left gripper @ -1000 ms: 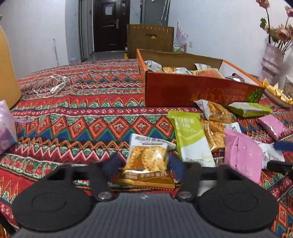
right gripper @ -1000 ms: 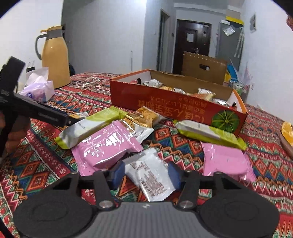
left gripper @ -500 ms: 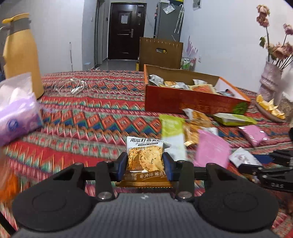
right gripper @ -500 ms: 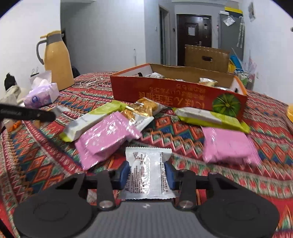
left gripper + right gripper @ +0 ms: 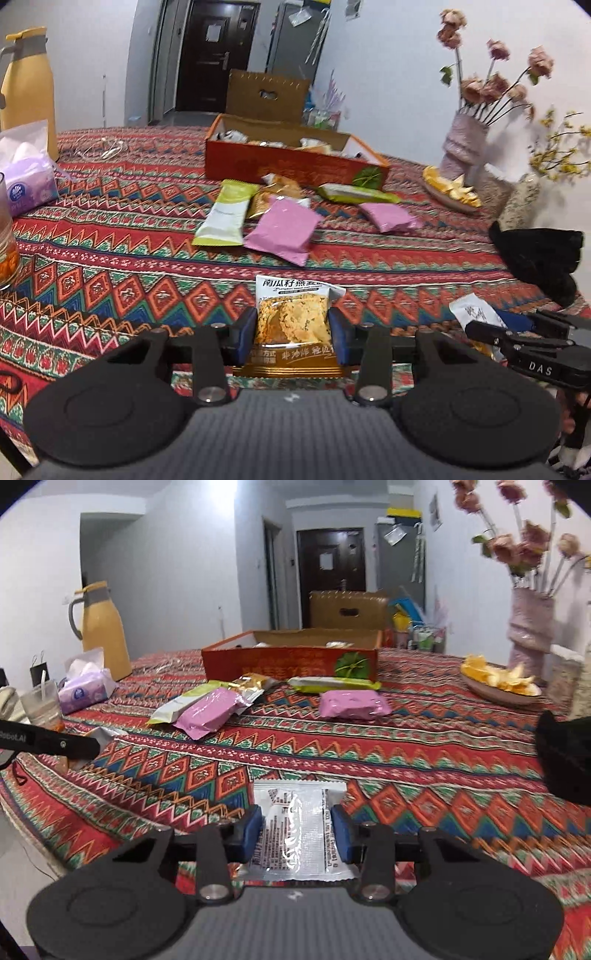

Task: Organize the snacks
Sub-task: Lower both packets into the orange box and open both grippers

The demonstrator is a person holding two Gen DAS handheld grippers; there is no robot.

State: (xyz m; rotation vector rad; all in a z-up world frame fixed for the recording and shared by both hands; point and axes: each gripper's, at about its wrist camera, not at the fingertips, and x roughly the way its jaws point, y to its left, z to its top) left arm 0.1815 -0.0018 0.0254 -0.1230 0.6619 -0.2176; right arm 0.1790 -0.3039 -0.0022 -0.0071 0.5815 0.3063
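Note:
My left gripper (image 5: pixel 291 338) is shut on an orange oat-cracker packet (image 5: pixel 291 321), held above the patterned cloth near the table's front. My right gripper (image 5: pixel 295 829) is shut on a silver-white packet (image 5: pixel 297 830), also lifted over the cloth. In the left wrist view the right gripper (image 5: pixel 491 325) shows at the right edge with its white packet (image 5: pixel 472 310). The red snack box (image 5: pixel 295 162) (image 5: pixel 291 659) stands far back with several packets inside. Loose pink (image 5: pixel 282 229) (image 5: pixel 354 705) and green (image 5: pixel 227 212) (image 5: pixel 332 683) packets lie before it.
A yellow thermos (image 5: pixel 101 631), a tissue pack (image 5: pixel 26 177) (image 5: pixel 85 692) and a glass (image 5: pixel 42 705) stand at the left. A vase of flowers (image 5: pixel 465 144) and a dish of orange peel (image 5: pixel 448 190) (image 5: pixel 498 683) are at the right. A black cloth (image 5: pixel 539 258) lies near the right edge.
Both grippers closed on their packets, lifted them and pulled back toward the table's front; the box and loose packets now look much farther away.

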